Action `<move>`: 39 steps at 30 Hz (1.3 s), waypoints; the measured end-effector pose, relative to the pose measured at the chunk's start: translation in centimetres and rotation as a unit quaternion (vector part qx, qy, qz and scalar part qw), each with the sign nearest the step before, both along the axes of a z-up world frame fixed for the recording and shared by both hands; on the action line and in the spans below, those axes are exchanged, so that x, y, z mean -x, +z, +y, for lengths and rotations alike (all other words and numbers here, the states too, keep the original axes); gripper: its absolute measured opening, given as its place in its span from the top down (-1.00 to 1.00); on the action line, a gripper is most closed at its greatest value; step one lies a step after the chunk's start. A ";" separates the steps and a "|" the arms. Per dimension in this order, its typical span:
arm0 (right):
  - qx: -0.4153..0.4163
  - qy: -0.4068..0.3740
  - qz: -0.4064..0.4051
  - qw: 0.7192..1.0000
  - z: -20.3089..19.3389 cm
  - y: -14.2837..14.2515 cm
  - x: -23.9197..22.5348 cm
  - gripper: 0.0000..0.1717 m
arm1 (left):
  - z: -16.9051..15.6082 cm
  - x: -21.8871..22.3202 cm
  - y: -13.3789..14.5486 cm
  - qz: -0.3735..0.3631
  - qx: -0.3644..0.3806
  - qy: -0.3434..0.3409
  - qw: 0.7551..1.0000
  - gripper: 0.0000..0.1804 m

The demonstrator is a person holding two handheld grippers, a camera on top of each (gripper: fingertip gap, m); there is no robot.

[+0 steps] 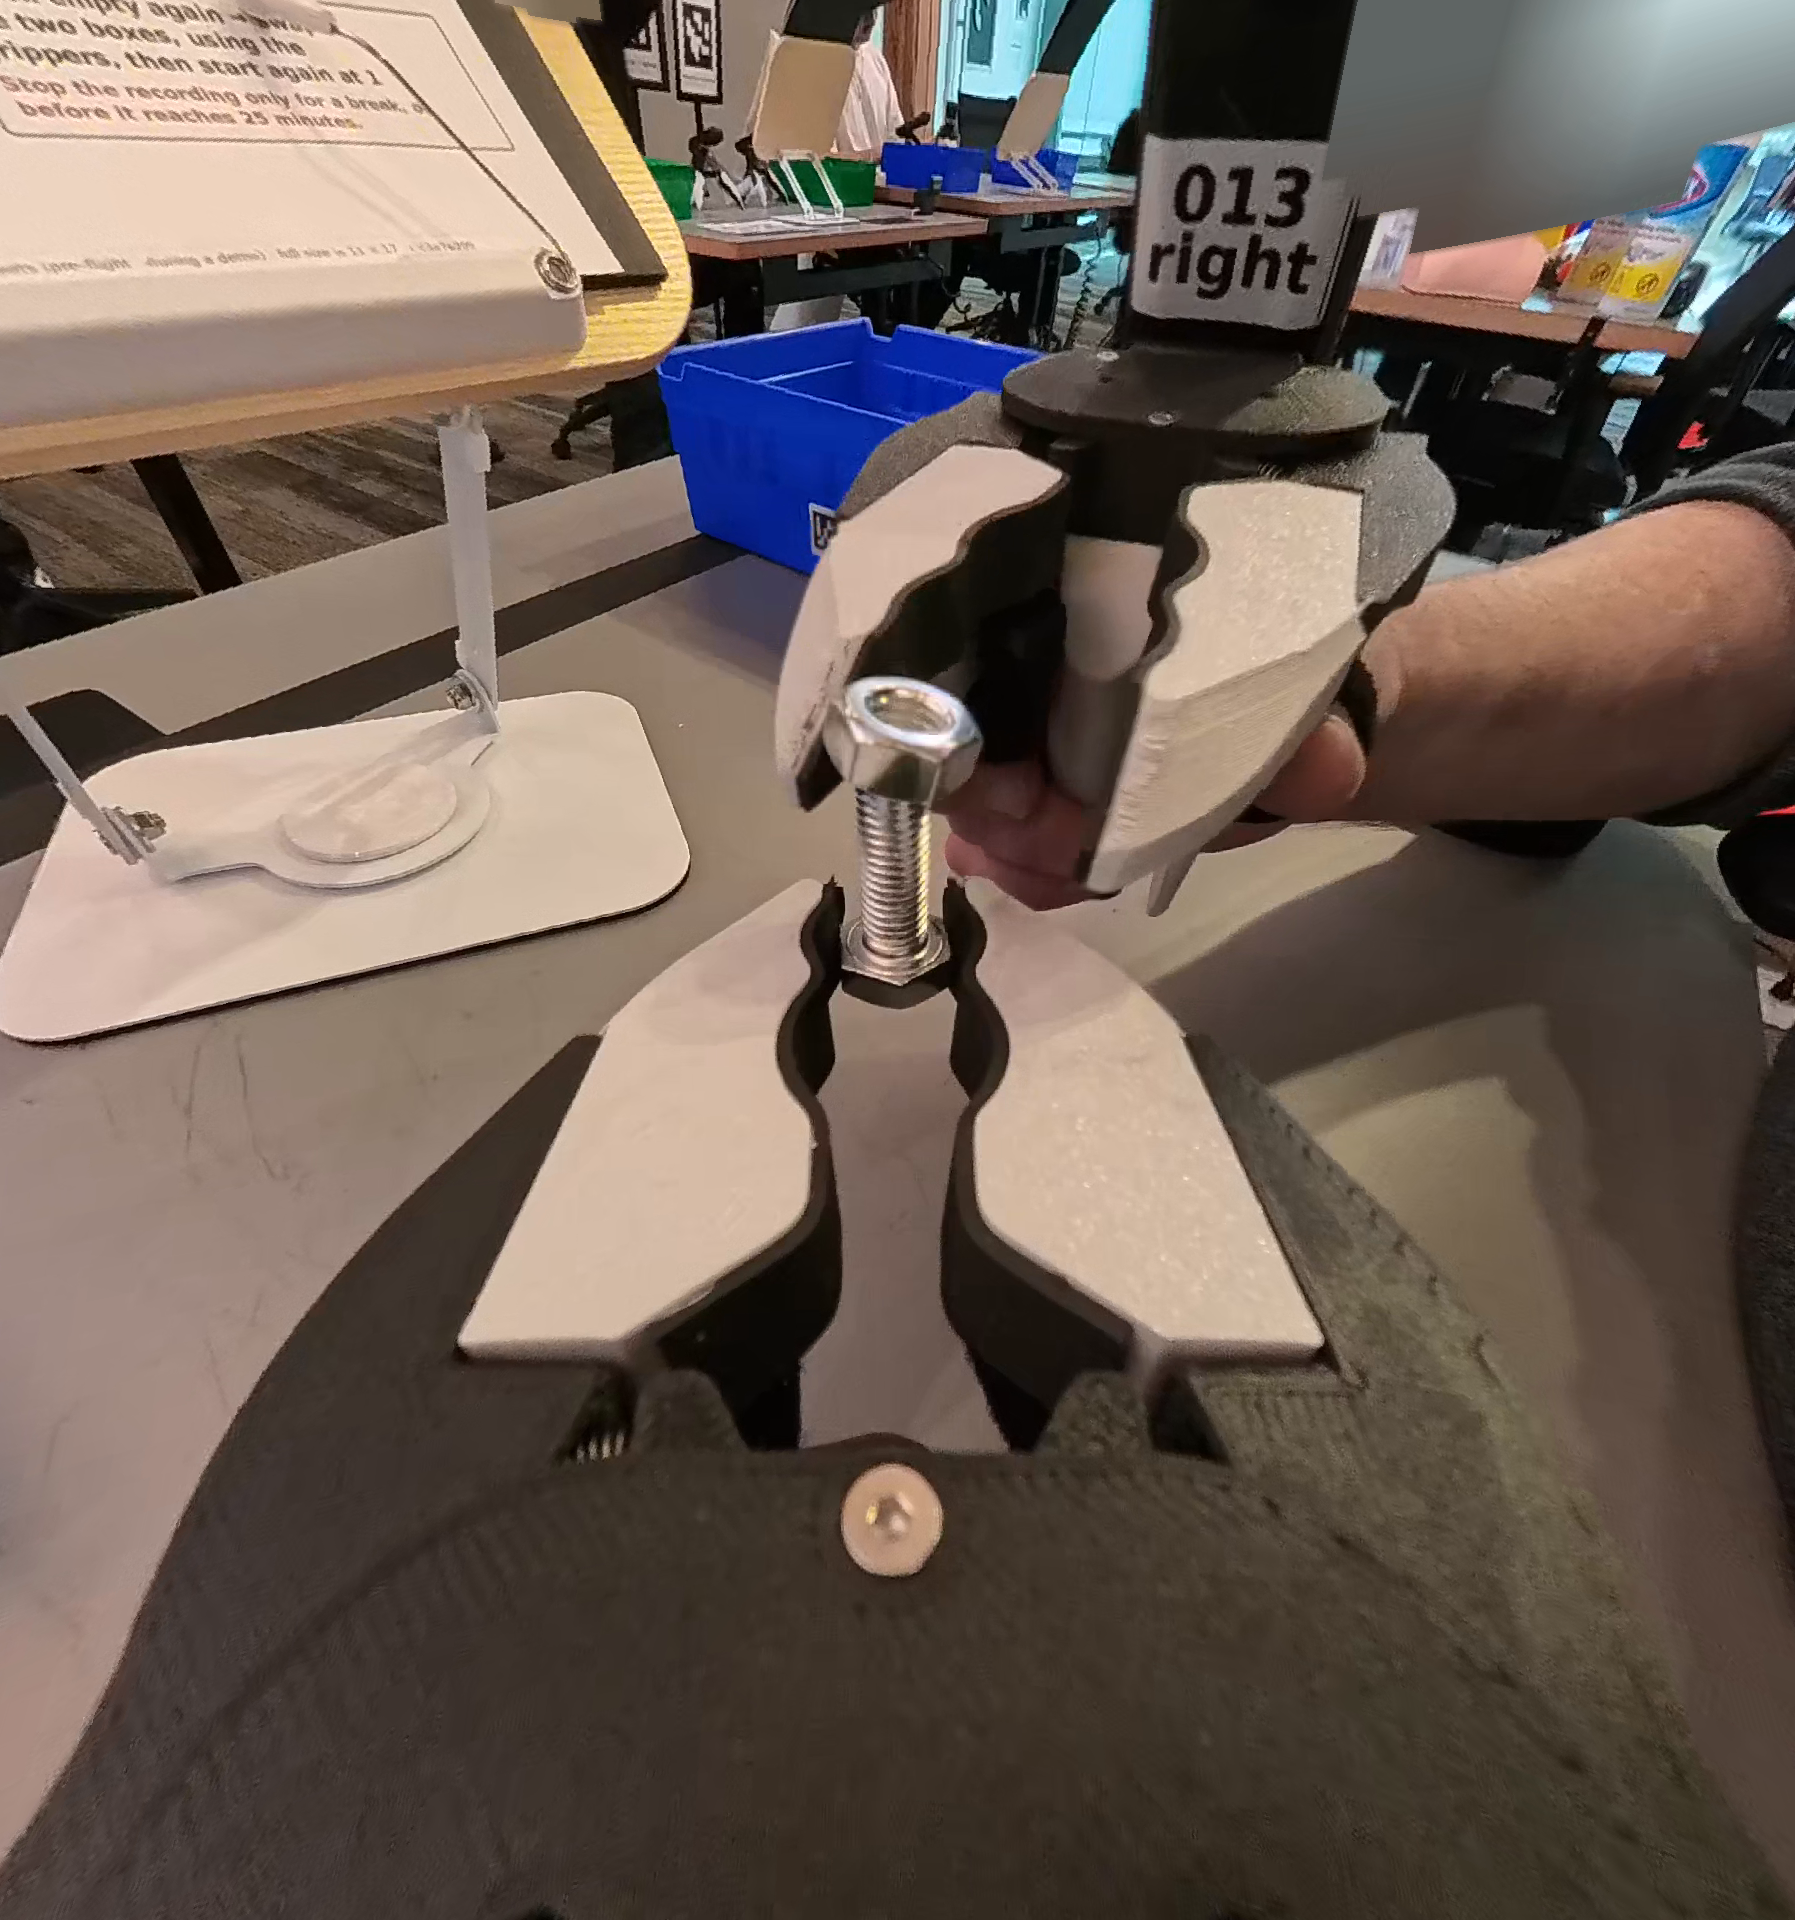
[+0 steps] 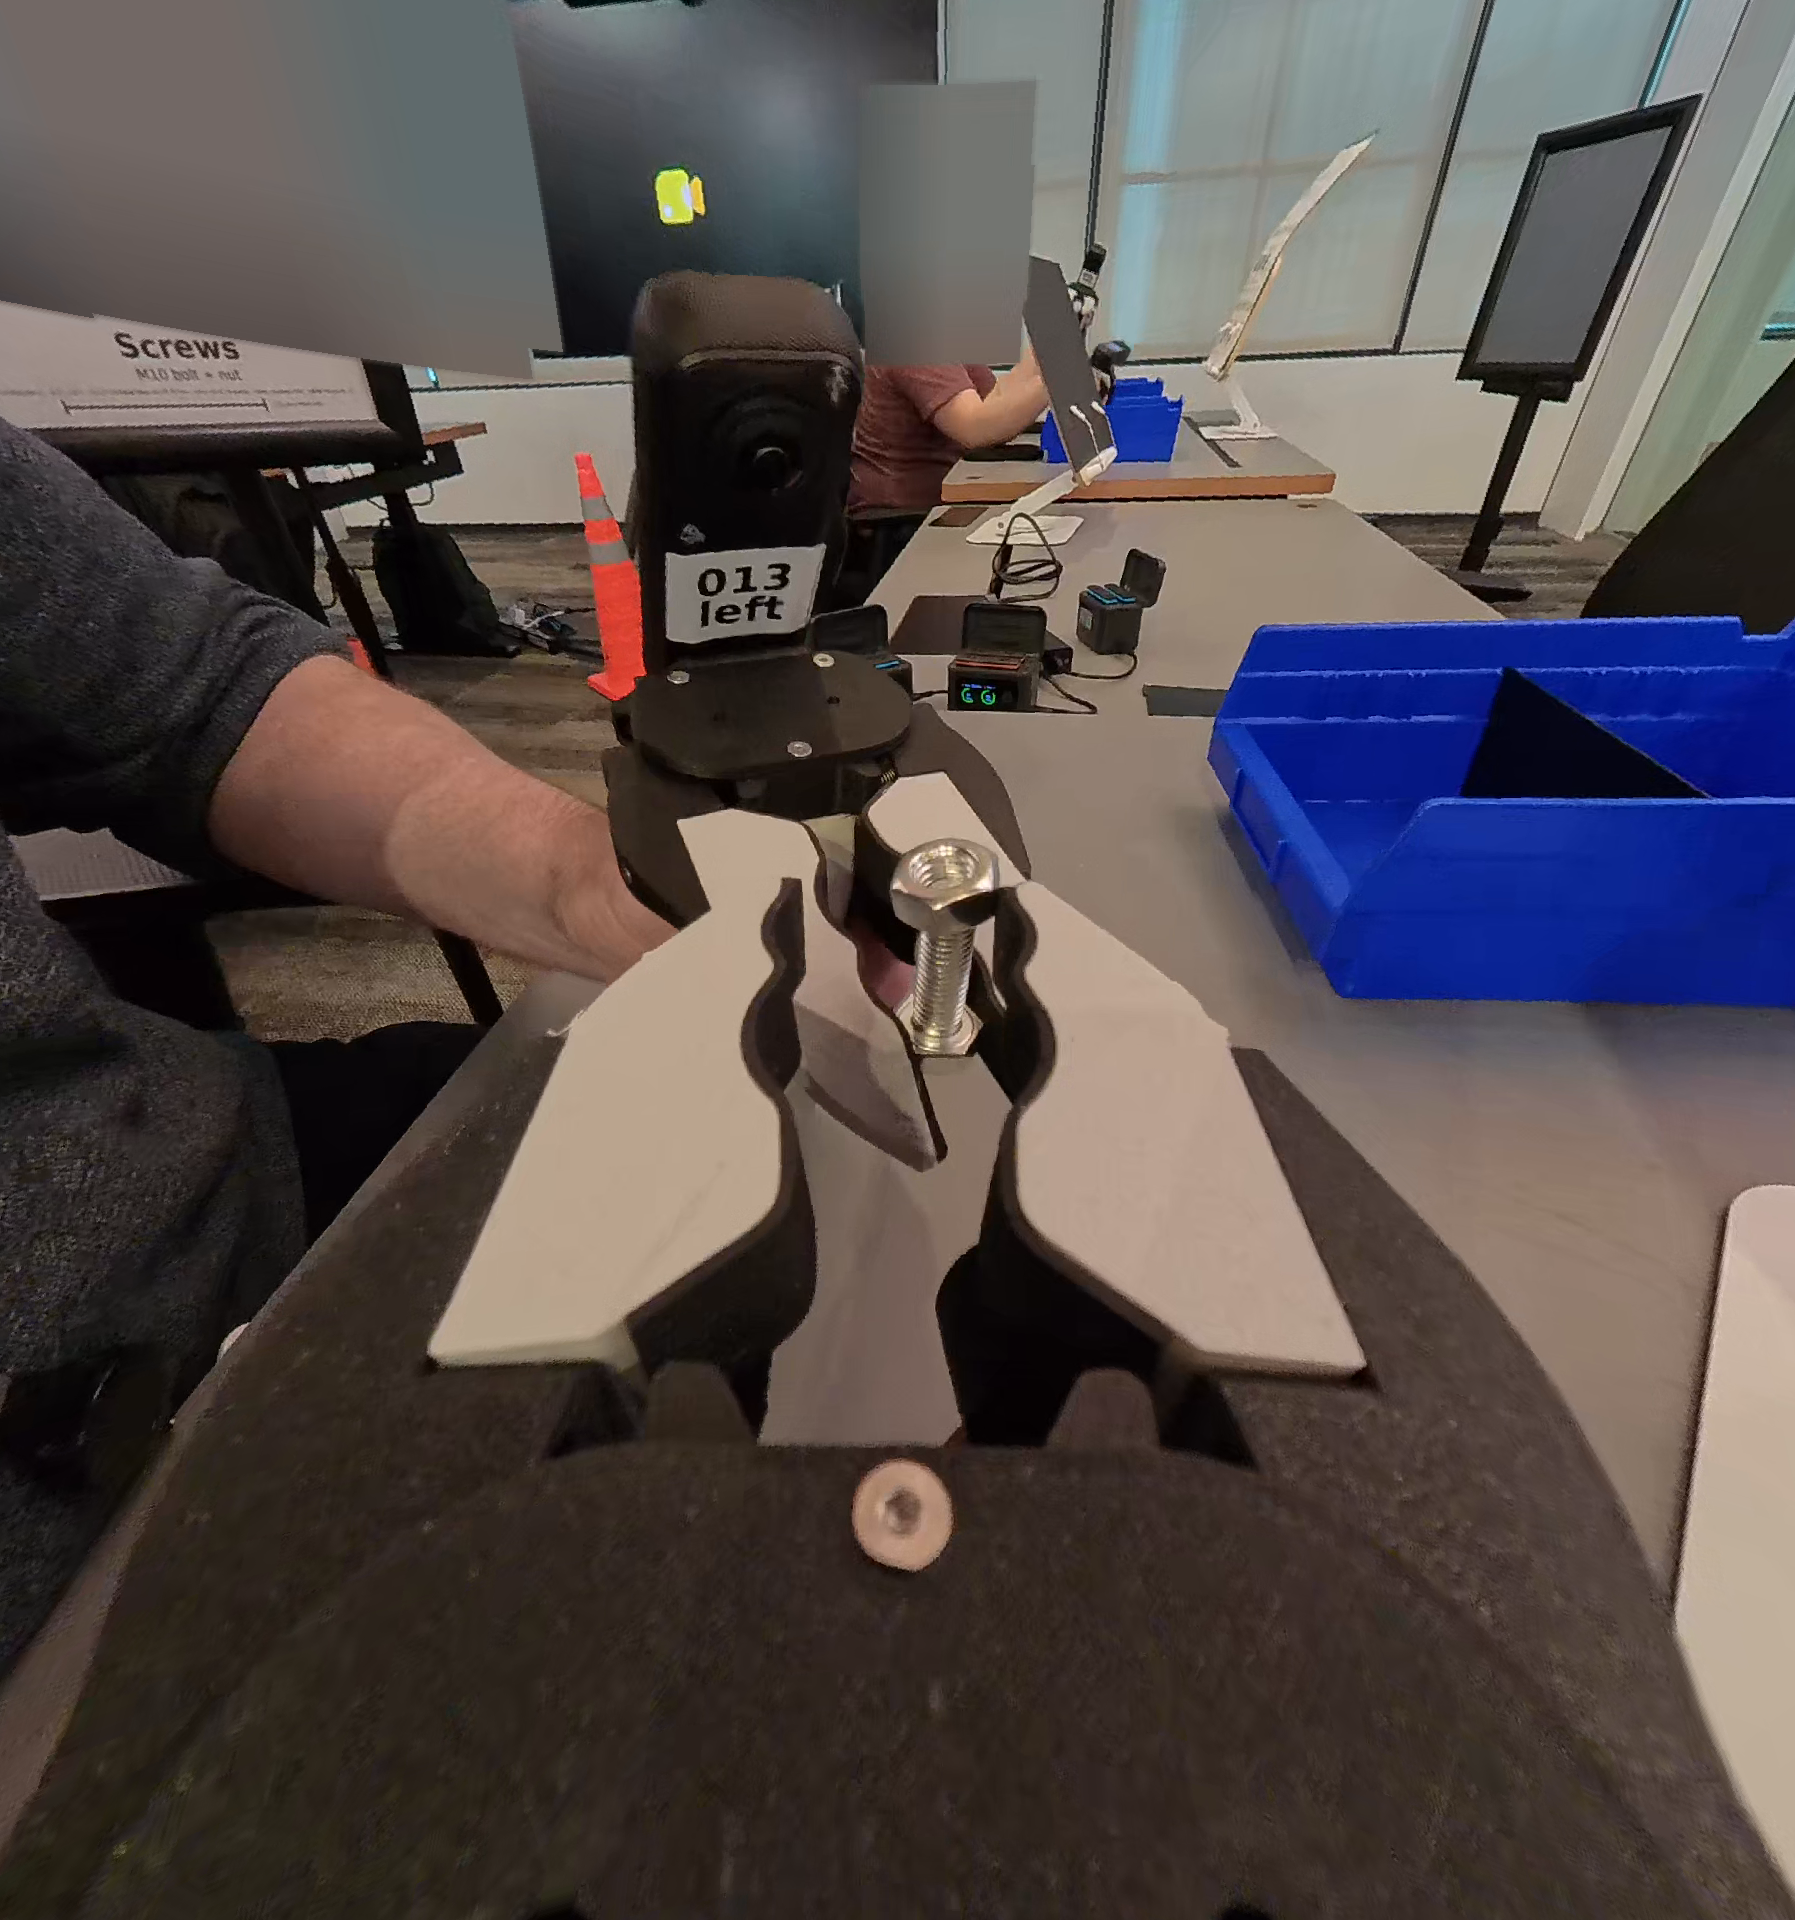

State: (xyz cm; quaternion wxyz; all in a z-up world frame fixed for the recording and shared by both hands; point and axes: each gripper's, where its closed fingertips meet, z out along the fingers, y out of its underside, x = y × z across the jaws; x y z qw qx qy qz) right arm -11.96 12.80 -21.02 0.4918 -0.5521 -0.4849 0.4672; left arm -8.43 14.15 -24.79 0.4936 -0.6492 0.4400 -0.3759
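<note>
In the left wrist view, the left gripper (image 1: 891,961) fills the lower half of the frame, its jaws nearly closed and clamped on the hexagonal head of a shiny silver threaded steel bolt (image 1: 891,883) that stands upright at centre. A silver hexagonal steel nut (image 1: 901,740) sits at the top of the bolt's thread. The right gripper (image 1: 960,800) comes down from the upper right, held by a person's hand (image 1: 1558,686); its jaws are parted, one white finger (image 1: 820,675) touching the nut's left side, the other standing clear to the right. A white tablet stand with a flat base (image 1: 353,894) sits at left on the grey desk (image 1: 249,1122), and a blue plastic bin (image 1: 810,436) lies above centre.

In the right wrist view, the right gripper (image 2: 908,935) fills the lower half, jaws apart. The bolt (image 2: 943,982) and nut (image 2: 945,888) stand between the fingertips, close against the right-hand finger (image 2: 1111,1039), with a clear gap to the left-hand one. The left gripper (image 2: 914,1039) faces the camera from centre, gripping the bolt's head low down. The blue bin (image 2: 1558,831) sits at right.
</note>
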 end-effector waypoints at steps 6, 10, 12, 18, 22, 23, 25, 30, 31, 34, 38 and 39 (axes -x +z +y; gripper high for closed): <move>0.001 -0.008 0.005 1.000 0.0 0.1 -0.1 0.57 | -0.4 -0.4 -0.3 0.011 -0.008 -0.007 1.000 0.80; 0.016 -0.005 0.005 1.000 -0.1 -0.4 0.1 0.73 | -0.6 -0.6 -0.3 0.003 0.003 -0.019 1.000 0.80; 0.026 -0.016 0.019 0.999 0.3 -0.5 -0.3 0.77 | -0.4 -0.5 -0.5 -0.006 0.012 -0.015 1.000 0.80; 0.063 -0.034 -0.001 0.997 0.5 -2.4 -3.8 0.73 | 0.9 0.6 -2.0 0.008 0.029 0.007 1.000 0.80; 0.036 -0.034 -0.172 0.984 -1.0 -8.6 -4.0 0.61 | 2.1 1.3 -2.3 0.007 0.042 0.025 0.999 0.80; 0.032 -0.032 -0.193 0.980 -1.2 -9.8 -3.7 0.61 | 2.3 1.5 -2.5 0.010 0.041 0.029 0.999 0.80; 0.023 -0.029 -0.221 0.975 -0.9 -10.9 -2.8 0.61 | 2.9 2.1 -2.6 0.017 0.040 0.042 0.998 0.80; -0.017 -0.058 -0.287 0.956 3.6 -12.4 -0.9 0.53 | 4.0 4.6 -2.1 0.034 0.028 0.069 0.997 0.80; -0.022 -0.074 -0.287 0.955 5.1 -12.3 -0.7 0.55 | 4.2 5.1 -2.2 0.038 0.029 0.073 0.996 0.80; -0.042 -0.117 -0.326 0.937 9.5 -13.1 -0.9 0.48 | 4.8 6.1 -2.3 0.037 0.030 0.086 0.995 0.80; -0.025 -0.134 -0.343 0.929 12.9 -14.2 -0.9 0.51 | 5.2 6.5 -2.6 0.038 0.032 0.087 0.995 0.80; -0.015 -0.123 -0.344 0.931 13.2 -14.6 -0.7 0.54 | 5.3 6.5 -2.6 0.035 0.035 0.086 0.995 0.80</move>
